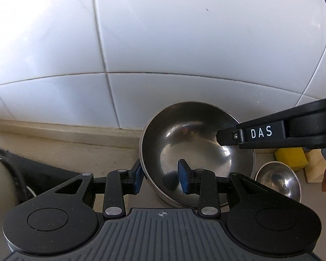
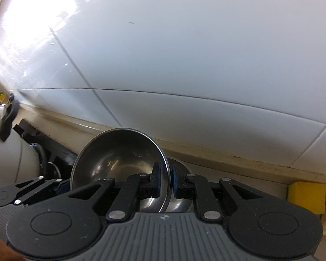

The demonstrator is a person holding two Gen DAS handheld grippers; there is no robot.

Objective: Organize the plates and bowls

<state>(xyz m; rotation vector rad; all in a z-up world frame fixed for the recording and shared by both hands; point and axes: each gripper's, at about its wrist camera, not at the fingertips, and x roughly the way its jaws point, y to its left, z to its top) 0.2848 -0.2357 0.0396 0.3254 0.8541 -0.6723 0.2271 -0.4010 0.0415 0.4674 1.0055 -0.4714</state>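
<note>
Bowl (image 1: 197, 152) of steel, rim clamped in both left tool (image 1: 160, 177) and right tool (image 2: 165, 181), above counter (image 1: 76, 150).

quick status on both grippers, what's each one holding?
Left gripper: shut on the large steel bowl, jaws clamping its near rim.
Right gripper: shut on the same bowl's opposite rim.

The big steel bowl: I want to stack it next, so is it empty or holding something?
Empty: the big steel bowl shows only bare, shiny metal and reflections inside.
</note>
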